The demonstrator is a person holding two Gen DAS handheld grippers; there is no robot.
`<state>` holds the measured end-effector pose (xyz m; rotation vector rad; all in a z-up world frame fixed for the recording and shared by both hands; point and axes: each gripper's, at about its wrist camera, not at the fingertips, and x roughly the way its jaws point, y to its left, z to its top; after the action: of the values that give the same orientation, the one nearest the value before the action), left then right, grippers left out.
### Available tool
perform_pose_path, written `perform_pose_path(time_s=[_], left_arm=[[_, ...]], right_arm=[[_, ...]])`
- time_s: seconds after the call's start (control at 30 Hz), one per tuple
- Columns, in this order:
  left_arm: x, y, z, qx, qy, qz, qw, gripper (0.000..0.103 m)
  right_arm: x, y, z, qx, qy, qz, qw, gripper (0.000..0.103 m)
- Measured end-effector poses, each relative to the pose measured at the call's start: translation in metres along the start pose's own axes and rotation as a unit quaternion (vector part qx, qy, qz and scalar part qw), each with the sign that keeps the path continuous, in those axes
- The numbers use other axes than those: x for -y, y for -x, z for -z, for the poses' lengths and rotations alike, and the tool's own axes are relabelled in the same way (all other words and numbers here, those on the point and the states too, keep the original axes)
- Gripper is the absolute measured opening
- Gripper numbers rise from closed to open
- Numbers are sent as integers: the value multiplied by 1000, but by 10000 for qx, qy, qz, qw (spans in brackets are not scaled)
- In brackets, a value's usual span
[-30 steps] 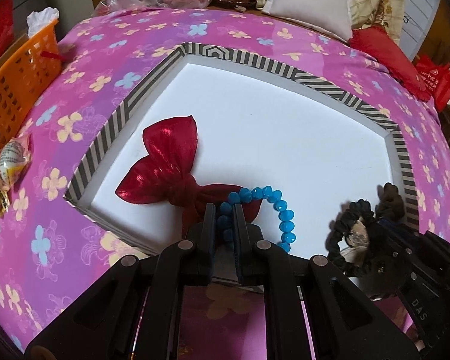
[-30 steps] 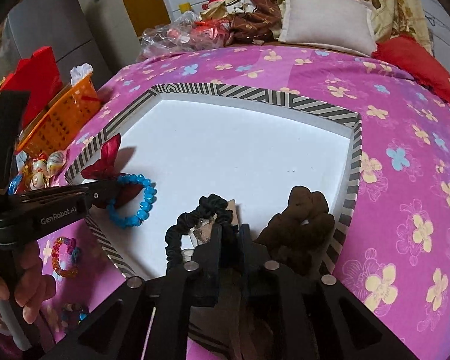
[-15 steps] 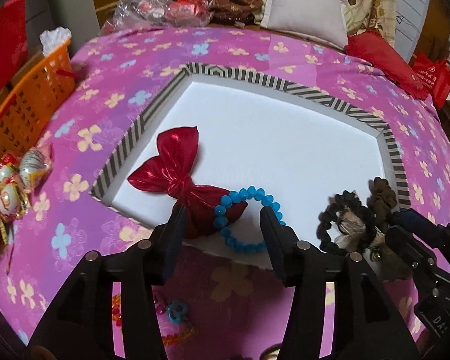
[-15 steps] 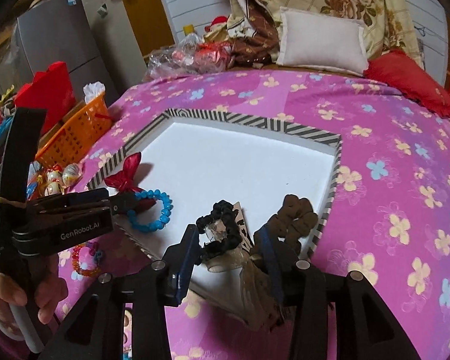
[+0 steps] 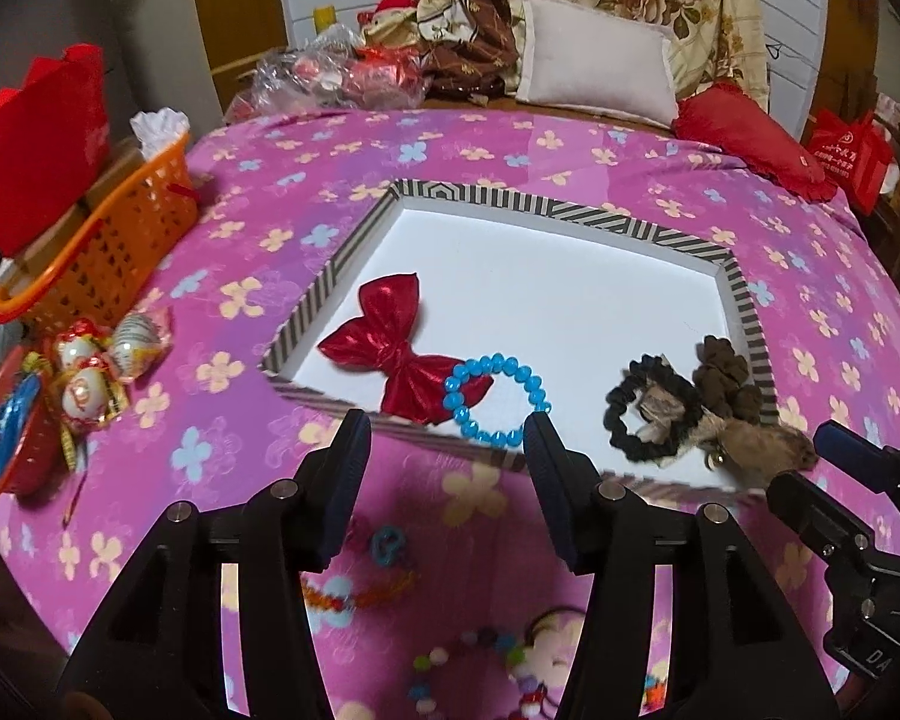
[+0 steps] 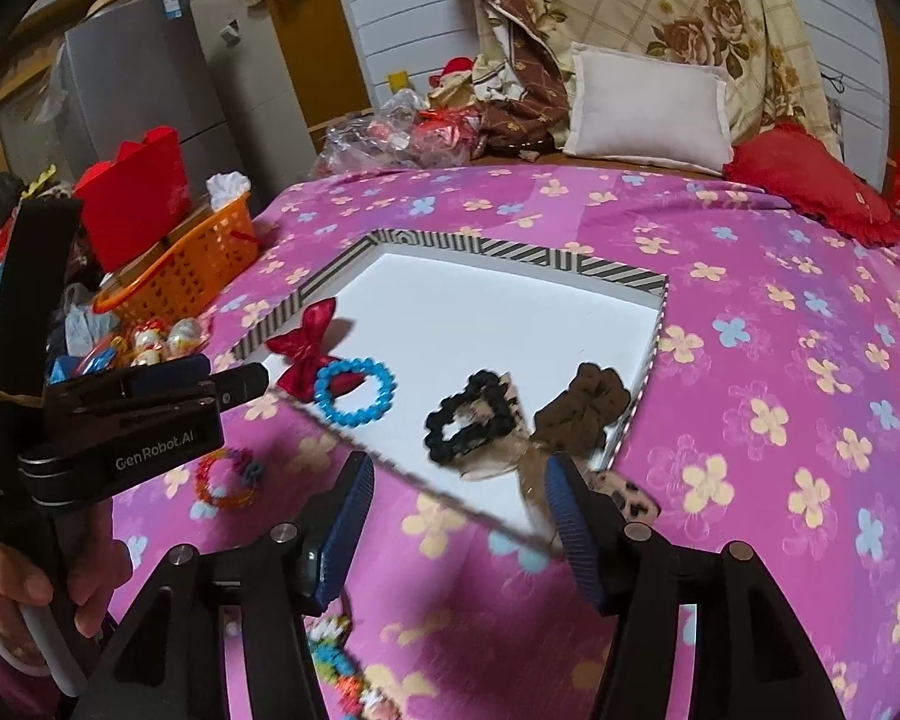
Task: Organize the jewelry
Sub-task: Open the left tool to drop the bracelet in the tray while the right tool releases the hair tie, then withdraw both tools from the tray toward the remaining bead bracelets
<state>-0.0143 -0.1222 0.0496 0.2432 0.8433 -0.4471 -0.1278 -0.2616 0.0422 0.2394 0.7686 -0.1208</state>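
Nearest the left gripper, loose bright bead bracelets lie on the pink flowered bedspread right beneath its fingers, not yet tidied. The jaws have just been opening and now stand apart with nothing between them. Just ahead of the tips sits the blue beaded bracelet, let go inside the shallow white tray with the striped rim, partly overlapping the shiny red fabric bow.

Over to the right gripper: its jaws have just been opening too, and they gape empty. Just beyond them the black ruffled scrunchie lies in the tray on a tan printed cloth piece that hangs over the near rim. Beside it rests the brown scrunchie, against the tray's right wall.

Two more pieces delivered, then! Both grippers have pulled up and back from the tray since a second ago. Left of the right gripper, an orange-and-blue bead bracelet waits on the bedspread, probably next.
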Motion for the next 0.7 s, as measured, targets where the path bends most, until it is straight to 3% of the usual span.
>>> perform_pose_path(time_s=[0.17,0.7], left_arm=[[-5,17,11,71,54,-13,10000,53],[-42,43,63,-129,353,-72,9993,53]], right_arm=[[-10,12,9,36,50,-21,10000,64],[-24,33,38,-100,192,-39,9998,64]])
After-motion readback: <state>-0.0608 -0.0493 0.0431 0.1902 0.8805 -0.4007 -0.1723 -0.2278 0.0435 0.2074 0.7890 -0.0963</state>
